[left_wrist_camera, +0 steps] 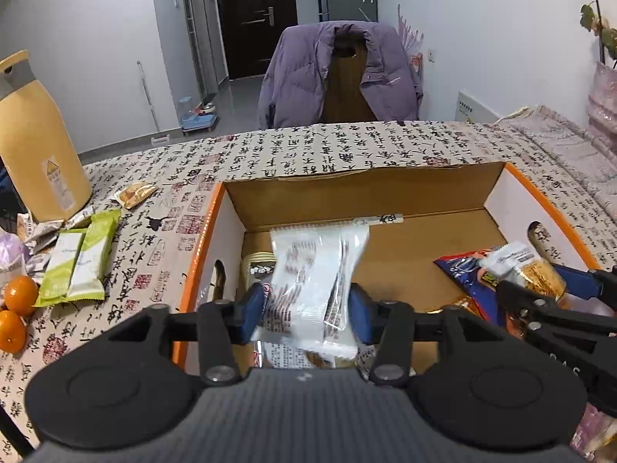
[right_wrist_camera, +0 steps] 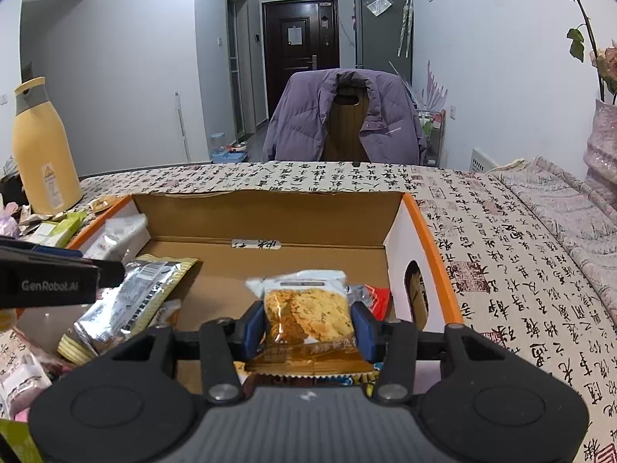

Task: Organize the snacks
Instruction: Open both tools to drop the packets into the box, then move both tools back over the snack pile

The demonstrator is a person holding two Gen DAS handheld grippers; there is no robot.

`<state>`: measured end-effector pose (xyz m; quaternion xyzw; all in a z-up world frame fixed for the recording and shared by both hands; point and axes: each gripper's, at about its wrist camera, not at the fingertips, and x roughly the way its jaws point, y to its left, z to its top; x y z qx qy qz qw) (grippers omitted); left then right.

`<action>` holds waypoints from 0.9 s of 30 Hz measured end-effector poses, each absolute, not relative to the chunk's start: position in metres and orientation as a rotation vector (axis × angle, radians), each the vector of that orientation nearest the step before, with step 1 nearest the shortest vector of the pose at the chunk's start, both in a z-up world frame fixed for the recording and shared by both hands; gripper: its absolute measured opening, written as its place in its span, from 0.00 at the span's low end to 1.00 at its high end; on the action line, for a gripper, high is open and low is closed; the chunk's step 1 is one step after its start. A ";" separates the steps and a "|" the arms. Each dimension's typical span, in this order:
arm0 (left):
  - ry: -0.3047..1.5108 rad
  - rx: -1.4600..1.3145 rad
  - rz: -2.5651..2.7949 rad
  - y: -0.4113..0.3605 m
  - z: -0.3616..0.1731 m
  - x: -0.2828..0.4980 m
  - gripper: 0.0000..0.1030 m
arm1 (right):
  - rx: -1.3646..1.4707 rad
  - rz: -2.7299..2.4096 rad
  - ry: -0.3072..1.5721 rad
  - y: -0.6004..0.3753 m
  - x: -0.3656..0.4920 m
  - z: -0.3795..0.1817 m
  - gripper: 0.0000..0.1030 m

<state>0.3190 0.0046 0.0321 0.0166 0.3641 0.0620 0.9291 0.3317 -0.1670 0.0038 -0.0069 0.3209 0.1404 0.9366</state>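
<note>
Hand-held gripper (right_wrist_camera: 308, 326) around cracker packet (right_wrist_camera: 307, 318)

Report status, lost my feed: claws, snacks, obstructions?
Left claw open around white packet, over box. Right claw open around cracker packet. Other snacks below, nothing blocking.

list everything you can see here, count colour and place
cardboard box: 1, brown with orange rim, mid-table
white snack packet: 1, between the left tongs
biscuit packet: 1, clear and orange, between the right tongs
silver packet: 1, box's left side
green packets: 2, table, left of box
tangerines: 2, orange, table's left edge
bottle: 1, yellow with a grey collar, far left
purple jacket: 1, on chair
left tongs: blue pads
right tongs: blue pads
</note>
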 end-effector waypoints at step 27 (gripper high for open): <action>0.405 -0.123 0.045 0.025 0.070 0.182 1.00 | 0.080 0.326 0.477 -0.212 0.231 0.039 1.00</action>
